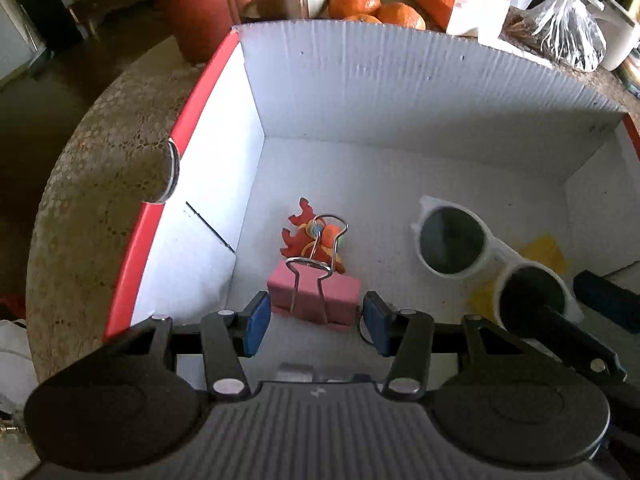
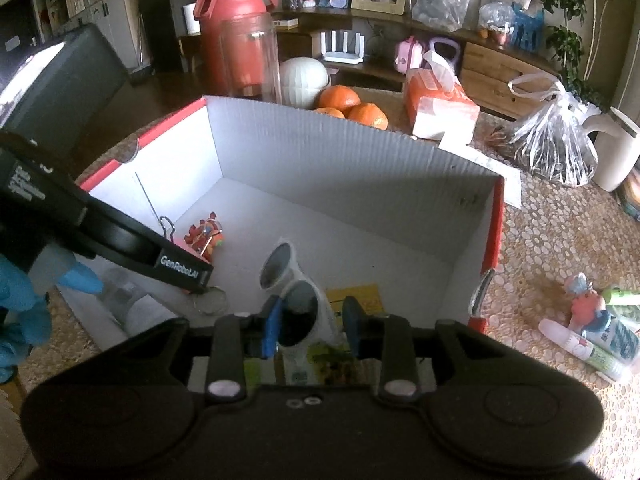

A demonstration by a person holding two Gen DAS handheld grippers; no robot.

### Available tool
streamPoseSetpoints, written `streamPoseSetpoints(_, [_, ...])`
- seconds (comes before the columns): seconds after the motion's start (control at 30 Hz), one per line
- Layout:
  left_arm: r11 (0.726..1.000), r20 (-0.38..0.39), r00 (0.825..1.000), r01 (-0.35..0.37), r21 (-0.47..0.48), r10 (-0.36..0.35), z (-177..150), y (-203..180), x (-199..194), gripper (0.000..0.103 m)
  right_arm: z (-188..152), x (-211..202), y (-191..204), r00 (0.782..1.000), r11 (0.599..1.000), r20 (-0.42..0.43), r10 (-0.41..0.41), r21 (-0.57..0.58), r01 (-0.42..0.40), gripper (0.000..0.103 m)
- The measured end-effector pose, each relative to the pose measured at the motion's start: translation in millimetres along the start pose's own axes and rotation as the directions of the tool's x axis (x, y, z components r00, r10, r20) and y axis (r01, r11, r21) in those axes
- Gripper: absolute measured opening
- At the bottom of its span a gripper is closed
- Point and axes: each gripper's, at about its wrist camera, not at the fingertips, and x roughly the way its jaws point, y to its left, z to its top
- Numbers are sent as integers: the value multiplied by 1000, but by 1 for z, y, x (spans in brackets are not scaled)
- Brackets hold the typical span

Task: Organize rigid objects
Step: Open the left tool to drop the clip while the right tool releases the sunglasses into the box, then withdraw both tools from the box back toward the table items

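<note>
Box contents first: the white corrugated cardboard box (image 1: 360, 80) with red outer sides sits on a round pebble-patterned table (image 1: 100, 160), and inside I count one pink binder clip (image 1: 314, 296), one little red-orange toy figure (image 1: 310, 236) right behind it and touching its wire handles, one pair of white-framed sunglasses (image 1: 472, 248) with dark round lenses, plus a yellow sheet (image 1: 544, 252) under the glasses on the box floor. Left gripper (image 1: 316, 320) is down inside the box with its blue pads spread, one on each side of the binder clip – close to it, not squeezing. Right gripper (image 2: 310, 326) is spread too, hanging over the near lens of the sunglasses, and the lens sits between the pads without being pinched. Behind the box there are three oranges (image 2: 340, 98), an orange tissue pack (image 2: 436, 100), a red water jug (image 2: 232, 4) and a knotted plastic bag (image 2: 556, 140) – all outside on the table. Off to the right of the box lie a few tubes and a small toy (image 2: 588, 304).
</note>
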Motion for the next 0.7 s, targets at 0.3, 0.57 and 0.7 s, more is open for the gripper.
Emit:
streamPoseSetpoints(0.3, [1000, 57, 998, 11, -8, -10, -6, 0, -26, 51, -4, -24, -4, 999, 1000, 34, 15, 21, -16, 41])
streamPoseSetpoints(0.57, [1000, 144, 989, 28, 6, -29, -18, -7, -62, 60, -7, -53, -9, 997, 999, 70, 37, 38, -40, 45])
streamPoseSetpoints(0.7, [999, 180, 983, 25, 29, -30, -27, -15, -78, 60, -10, -68, -9, 995, 998, 92, 42, 40, -46, 52])
